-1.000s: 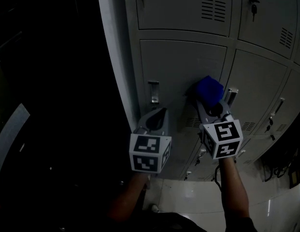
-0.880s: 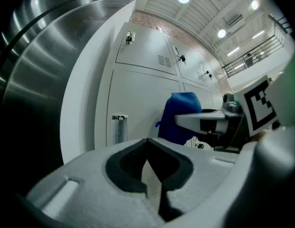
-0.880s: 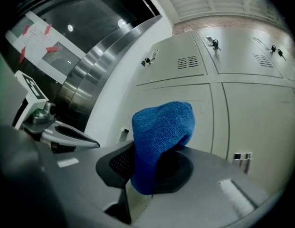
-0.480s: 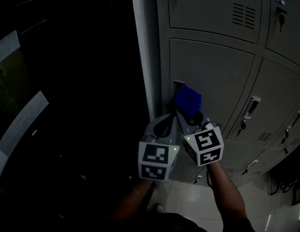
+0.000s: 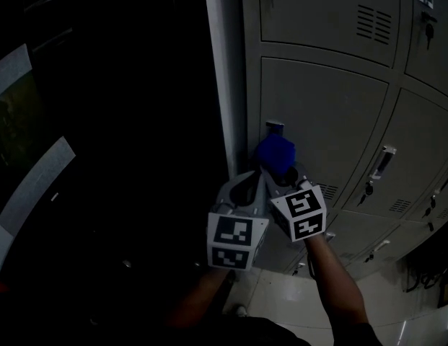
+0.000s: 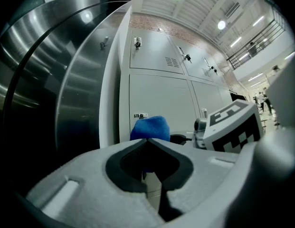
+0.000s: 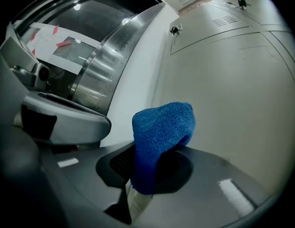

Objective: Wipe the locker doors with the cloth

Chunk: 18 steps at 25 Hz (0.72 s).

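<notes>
Step in hand, I'd say: wiping the leftmost locker door [image 5: 321, 114], second one visible from the top in the head view.

Cloth [image 5: 275, 152] sits at that door's left edge, just under the latch [image 5: 274, 127] and beside the bank's pale side post [image 5: 222, 85]. From the right gripper view it looks on the door or just off it; I can't confirm contact.

Right gripper [image 7: 149, 177]: jaws clamped on the cloth. It is pinched low, and a rounded wad bulges out ahead of the tips and folds over the top. No other thing in the jaws.

Left gripper [image 6: 147, 140]: jaws pressed together, tips meeting, nothing between them. It hangs just left of the right one, near the post, touching neither door nor cloth as far as I can see.

How to do this well:
- Only the wad should meet the paint, not the jaw tips. Tilt so the cloth leads.
- The latch is right above, so go around it or dab it; a straight drag over it could snag the cloth out of the pinch.
- Overlapping passes from this left edge across to the right edge, then down.
- Light, even pressure, since the grip is low on the cloth and the wad can roll.
- Left gripper stays clear of the stroke path.

Most doors in view look still to do.
</notes>
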### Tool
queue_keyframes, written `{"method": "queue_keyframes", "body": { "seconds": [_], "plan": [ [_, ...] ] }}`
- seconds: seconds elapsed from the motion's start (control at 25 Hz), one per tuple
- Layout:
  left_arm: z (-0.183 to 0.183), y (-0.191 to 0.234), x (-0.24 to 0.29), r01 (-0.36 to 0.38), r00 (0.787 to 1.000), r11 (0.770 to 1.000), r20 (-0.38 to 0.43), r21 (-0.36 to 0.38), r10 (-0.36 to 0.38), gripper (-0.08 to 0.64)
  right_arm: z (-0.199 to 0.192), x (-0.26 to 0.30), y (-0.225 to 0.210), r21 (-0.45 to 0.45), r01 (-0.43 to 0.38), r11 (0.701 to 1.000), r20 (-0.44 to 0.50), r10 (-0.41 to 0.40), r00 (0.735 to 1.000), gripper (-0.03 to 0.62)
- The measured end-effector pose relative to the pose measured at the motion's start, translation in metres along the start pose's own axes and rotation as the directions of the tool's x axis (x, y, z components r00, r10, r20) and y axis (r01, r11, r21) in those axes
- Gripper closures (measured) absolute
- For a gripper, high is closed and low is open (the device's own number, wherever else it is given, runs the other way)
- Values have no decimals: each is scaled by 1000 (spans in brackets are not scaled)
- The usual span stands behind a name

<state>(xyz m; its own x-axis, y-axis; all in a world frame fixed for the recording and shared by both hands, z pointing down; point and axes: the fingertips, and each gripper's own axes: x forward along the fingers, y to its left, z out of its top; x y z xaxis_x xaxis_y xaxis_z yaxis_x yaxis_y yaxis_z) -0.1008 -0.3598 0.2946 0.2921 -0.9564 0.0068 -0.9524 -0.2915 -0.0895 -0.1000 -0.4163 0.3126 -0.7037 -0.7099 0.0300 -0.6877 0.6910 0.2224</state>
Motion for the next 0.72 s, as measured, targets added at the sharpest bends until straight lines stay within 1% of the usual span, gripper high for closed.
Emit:
{"method": "queue_keyframes", "body": {
  "seconds": [0.2, 0.4, 0.56, 0.72],
  "plan": [
    [-5, -6, 8, 24, 1000, 1000, -10, -15, -25, 555, -3, -15, -17, 14, 45, 999, 9, -45, 999, 520],
    [-9, -20, 17, 62, 998, 997, -16, -37, -63, 555, -15, -34, -39, 26, 108, 994, -12, -108, 994, 520],
    [-10, -32, 25, 90, 996, 995, -15, -39, -91, 555, -20, -54, -57, 24, 165, 986, -22, -164, 986, 520],
    [-10, -47, 33, 123, 992, 991, -13, -54, -124, 555, -28, -79, -81, 18, 231, 973, -37, -230, 972, 520]
  ]
}}
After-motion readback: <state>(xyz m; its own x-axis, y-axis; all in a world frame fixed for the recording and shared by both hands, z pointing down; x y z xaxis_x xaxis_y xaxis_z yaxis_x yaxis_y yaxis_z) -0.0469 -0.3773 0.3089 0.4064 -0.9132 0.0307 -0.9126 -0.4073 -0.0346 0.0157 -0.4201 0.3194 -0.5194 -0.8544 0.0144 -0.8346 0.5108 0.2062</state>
